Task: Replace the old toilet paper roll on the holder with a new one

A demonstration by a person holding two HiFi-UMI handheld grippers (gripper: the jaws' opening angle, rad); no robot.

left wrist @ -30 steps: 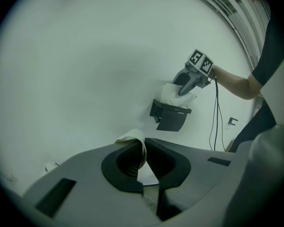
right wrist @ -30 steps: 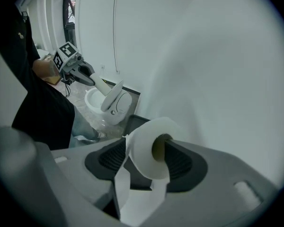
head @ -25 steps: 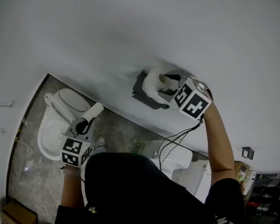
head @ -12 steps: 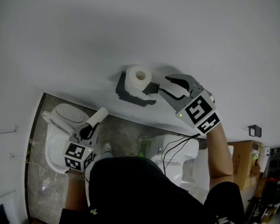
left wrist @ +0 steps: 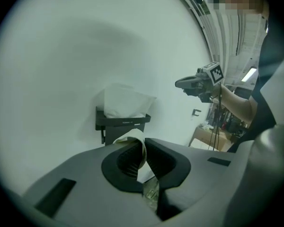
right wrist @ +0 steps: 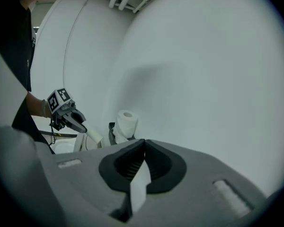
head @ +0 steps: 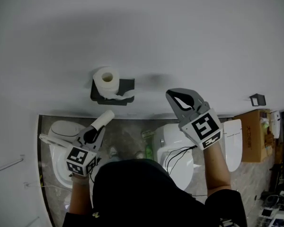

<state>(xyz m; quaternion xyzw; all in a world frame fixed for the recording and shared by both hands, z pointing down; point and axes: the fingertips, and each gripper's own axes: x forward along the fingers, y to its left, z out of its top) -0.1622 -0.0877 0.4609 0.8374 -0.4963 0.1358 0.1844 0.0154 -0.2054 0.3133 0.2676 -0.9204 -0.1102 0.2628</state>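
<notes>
The new roll is sitting on the holder. Just below the holder, the left gripper is clamping the empty cardboard tube. Right of the holder, the right gripper is hanging apart from it; its jaws have just been closing and are meeting on nothing.

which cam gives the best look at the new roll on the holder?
Head view: the roll sits unobstructed on the black holder, with its core hole and hanging tail visible. Left gripper view shows the roll side-on and blurred. Right gripper view shows the roll small and distant.
</notes>
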